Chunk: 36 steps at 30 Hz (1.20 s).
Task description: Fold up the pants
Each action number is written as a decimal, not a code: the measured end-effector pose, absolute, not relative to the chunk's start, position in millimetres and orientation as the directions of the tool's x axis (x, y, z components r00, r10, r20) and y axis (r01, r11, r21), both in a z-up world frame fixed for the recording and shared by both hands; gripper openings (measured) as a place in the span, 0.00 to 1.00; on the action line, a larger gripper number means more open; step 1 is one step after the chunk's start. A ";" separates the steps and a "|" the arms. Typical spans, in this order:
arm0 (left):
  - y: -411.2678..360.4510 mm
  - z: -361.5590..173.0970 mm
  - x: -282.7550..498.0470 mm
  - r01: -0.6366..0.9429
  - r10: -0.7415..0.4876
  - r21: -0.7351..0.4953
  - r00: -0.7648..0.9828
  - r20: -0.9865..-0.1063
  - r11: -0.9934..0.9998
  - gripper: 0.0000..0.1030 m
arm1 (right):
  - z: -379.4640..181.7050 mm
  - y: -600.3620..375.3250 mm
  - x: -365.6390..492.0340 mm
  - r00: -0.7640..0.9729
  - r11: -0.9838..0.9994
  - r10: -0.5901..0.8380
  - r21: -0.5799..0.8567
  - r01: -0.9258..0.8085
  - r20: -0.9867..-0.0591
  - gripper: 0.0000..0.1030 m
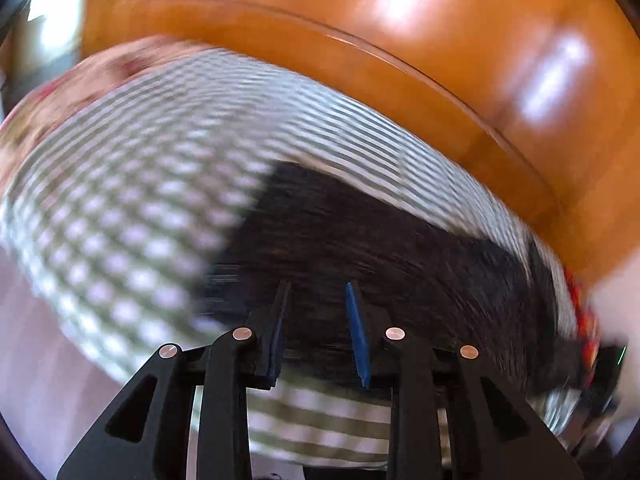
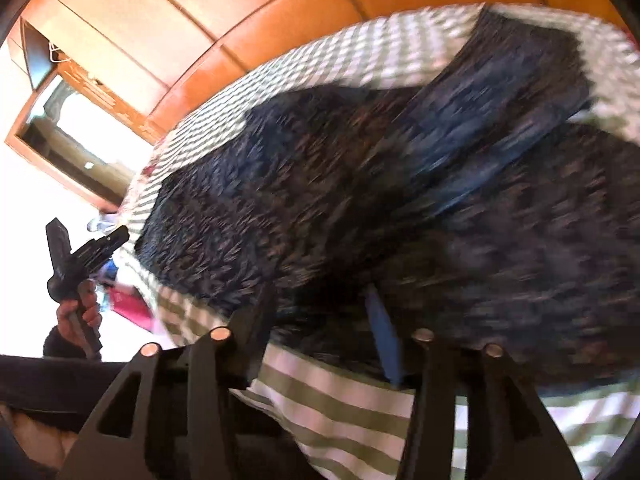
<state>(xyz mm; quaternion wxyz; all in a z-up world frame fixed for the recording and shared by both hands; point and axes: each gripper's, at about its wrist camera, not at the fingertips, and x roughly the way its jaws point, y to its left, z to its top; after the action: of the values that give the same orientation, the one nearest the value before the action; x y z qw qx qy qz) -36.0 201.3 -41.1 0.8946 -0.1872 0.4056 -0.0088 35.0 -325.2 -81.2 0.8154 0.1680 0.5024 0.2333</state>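
On the striped bed cover the dark pants lie spread, and both grippers are near them with jaws released.

From the right wrist view the pants fill most of the bed, with one bluish part lying across the rest, so my judgement is that the fold is only started. The right gripper is parted just over the near edge and grasps nothing; the left gripper is also parted above dark cloth. Both views are blurred. To do this step well, each gripper should take one corner of the same edge, lift together and keep the cloth flat.
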 end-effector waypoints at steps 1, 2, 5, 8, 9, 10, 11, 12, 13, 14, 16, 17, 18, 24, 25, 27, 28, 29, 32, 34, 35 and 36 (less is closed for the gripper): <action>178.0 -39.8 -29.2 -0.067 -0.193 -0.317 0.667 -0.720 0.946 0.25 | -74.0 -337.2 37.9 0.417 0.852 0.520 0.489 -0.187 -0.746 0.49; 160.4 -40.2 -23.6 -0.016 -0.218 -0.305 0.663 -0.716 0.952 0.25 | -67.4 -349.2 42.0 0.447 0.871 0.484 0.466 -0.157 -0.752 0.49; 109.9 -45.3 -8.7 0.134 -0.310 -0.295 0.638 -0.705 0.946 0.25 | -52.4 -381.1 73.2 0.529 0.912 0.368 0.407 -0.047 -0.764 0.50; 68.5 -51.9 0.9 0.235 -0.378 -0.296 0.594 -0.710 0.926 0.25 | -44.4 -399.7 119.7 0.570 0.929 0.279 0.368 0.044 -0.773 0.50; 58.7 -55.1 4.8 0.255 -0.387 -0.291 0.581 -0.716 0.922 0.25 | -43.5 -405.0 141.8 0.572 0.927 0.262 0.367 0.073 -0.777 0.50; 48.4 -58.8 7.7 0.277 -0.397 -0.286 0.568 -0.721 0.917 0.25 | -43.1 -406.3 163.9 0.573 0.926 0.248 0.364 0.095 -0.781 0.50; 41.9 -61.1 10.0 0.292 -0.407 -0.288 0.557 -0.723 0.912 0.25 | -43.2 -406.1 176.2 0.574 0.927 0.237 0.359 0.107 -0.784 0.50; 35.1 -64.4 11.9 0.312 -0.425 -0.296 0.539 -0.728 0.903 0.25 | -44.4 -406.2 197.8 0.570 0.931 0.213 0.341 0.127 -0.793 0.50; 30.0 -67.7 14.4 0.319 -0.428 -0.296 0.529 -0.733 0.900 0.25 | -46.2 -405.2 214.7 0.563 0.936 0.193 0.323 0.141 -0.803 0.50; 27.1 -70.5 14.7 0.323 -0.429 -0.295 0.520 -0.739 0.899 0.25 | -50.3 -401.6 238.8 0.552 0.941 0.158 0.294 0.166 -0.819 0.50; 24.0 -77.6 19.7 0.326 -0.434 -0.302 0.499 -0.750 0.896 0.25 | -63.5 -392.2 268.3 0.532 0.953 0.106 0.238 0.186 -0.840 0.50; 24.3 -80.2 19.4 0.324 -0.436 -0.306 0.493 -0.753 0.895 0.25 | -72.1 -388.6 285.4 0.513 0.958 0.066 0.198 0.206 -0.856 0.50; 25.4 -82.6 20.8 0.320 -0.441 -0.316 0.485 -0.755 0.893 0.25 | -80.5 -386.5 297.1 0.499 0.960 0.052 0.182 0.215 -0.865 0.50; 31.5 -90.6 24.5 0.305 -0.470 -0.363 0.458 -0.754 0.880 0.25 | -120.0 -374.8 339.0 0.406 0.976 -0.066 0.026 0.216 -0.912 0.22; 30.9 -89.8 24.7 0.308 -0.470 -0.361 0.457 -0.755 0.880 0.25 | -119.0 -373.4 337.7 0.412 0.979 -0.071 0.015 0.202 -0.908 0.15; 30.7 -88.9 25.3 0.310 -0.472 -0.363 0.456 -0.754 0.879 0.25 | -113.1 -375.7 331.1 0.425 0.983 -0.069 0.011 0.184 -0.902 0.05; 30.6 -88.4 26.0 0.312 -0.476 -0.367 0.455 -0.753 0.877 0.25 | -106.8 -379.4 324.8 0.437 0.982 -0.066 0.019 0.187 -0.897 0.05; 30.0 -87.3 26.6 0.315 -0.480 -0.369 0.453 -0.751 0.874 0.25 | -99.6 -383.7 317.4 0.452 0.981 -0.062 0.030 0.192 -0.890 0.05; 23.4 -80.3 27.3 0.352 -0.500 -0.367 0.447 -0.742 0.861 0.25 | -66.7 -400.0 288.1 0.522 0.978 -0.047 0.066 0.197 -0.852 0.05; 11.8 -72.5 26.9 0.403 -0.520 -0.356 0.441 -0.732 0.843 0.25 | -42.1 -419.0 261.3 0.567 0.968 -0.023 0.123 0.217 -0.823 0.05; 5.0 -68.9 26.8 0.427 -0.534 -0.357 0.435 -0.725 0.831 0.26 | -30.8 -427.8 248.5 0.589 0.964 -0.016 0.143 0.223 -0.808 0.05; -2.2 -65.1 26.2 0.451 -0.549 -0.357 0.430 -0.717 0.818 0.29 | -17.2 -440.5 233.2 0.615 0.957 -0.009 0.171 0.233 -0.788 0.05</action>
<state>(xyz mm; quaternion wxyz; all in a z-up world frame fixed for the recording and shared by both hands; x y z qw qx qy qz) 26.2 -2.2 -65.1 0.8436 -0.0556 0.4443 -0.2963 233.2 -440.5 -17.2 0.8893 0.1295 0.4332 -0.0681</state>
